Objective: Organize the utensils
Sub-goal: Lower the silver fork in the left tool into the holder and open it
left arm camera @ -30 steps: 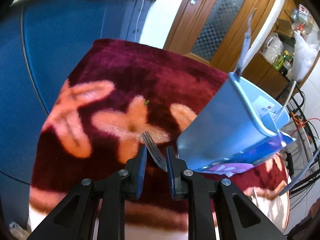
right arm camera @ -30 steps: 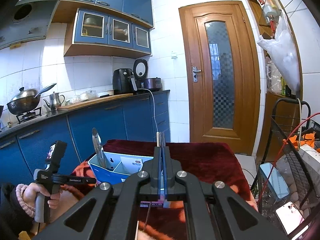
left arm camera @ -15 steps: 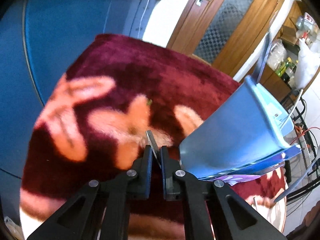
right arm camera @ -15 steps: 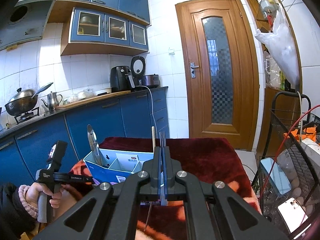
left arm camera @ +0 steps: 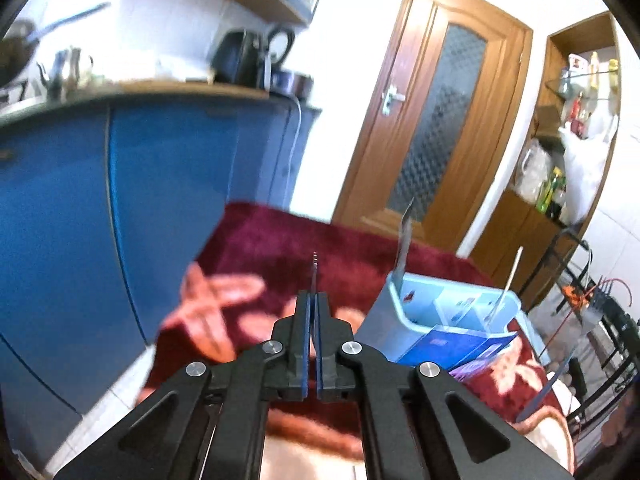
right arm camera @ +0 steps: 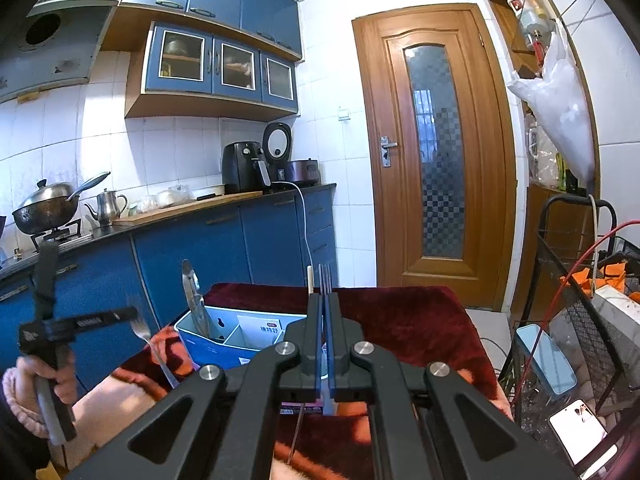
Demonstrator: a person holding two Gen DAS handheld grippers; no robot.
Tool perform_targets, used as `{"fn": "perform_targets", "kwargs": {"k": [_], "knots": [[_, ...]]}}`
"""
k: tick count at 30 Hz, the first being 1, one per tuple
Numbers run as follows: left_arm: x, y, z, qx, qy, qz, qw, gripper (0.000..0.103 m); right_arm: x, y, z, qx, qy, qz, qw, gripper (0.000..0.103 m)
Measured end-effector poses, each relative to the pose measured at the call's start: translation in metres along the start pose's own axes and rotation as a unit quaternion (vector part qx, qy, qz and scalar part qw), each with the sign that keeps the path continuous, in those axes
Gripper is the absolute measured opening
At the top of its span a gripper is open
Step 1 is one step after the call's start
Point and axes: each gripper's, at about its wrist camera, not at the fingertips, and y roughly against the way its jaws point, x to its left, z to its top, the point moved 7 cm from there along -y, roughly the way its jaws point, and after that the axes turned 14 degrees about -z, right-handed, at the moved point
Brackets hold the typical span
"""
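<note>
The left gripper [left arm camera: 312,312], apart around a fork [right arm camera: 149,342] lying on the table [left arm camera: 360,248] a second ago, is now clamped on it and lifted clear; the right gripper [right arm camera: 325,312] stays clamped on a second fork [right arm camera: 325,276]; both likely go next into the blue caddy [left arm camera: 452,316] near the table's right edge.

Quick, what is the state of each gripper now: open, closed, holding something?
Left gripper: closed on a fork, lifted off the red cloth.
Right gripper: closed on another fork, tines pointing up.
</note>
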Motion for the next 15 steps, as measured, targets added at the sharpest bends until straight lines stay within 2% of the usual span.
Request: {"fn": "perform_targets", "kwargs": {"k": [3,11,15], "knots": [[-0.010,0.022,0.014,-0.027,-0.015,0.001,0.9995,0.002,0.002,0.004,0.002,-0.004,0.001,0.002,1.000,0.003],[-0.036,0.057,0.046,-0.065,-0.052,0.002,0.9965,0.002,0.002,0.011,0.003,-0.010,0.004,0.008,1.000,0.003],[-0.045,0.070,0.067,-0.088,-0.074,0.018,0.9932,0.002,0.000,0.013,0.004,-0.012,0.004,0.008,1.000,0.003]]}}
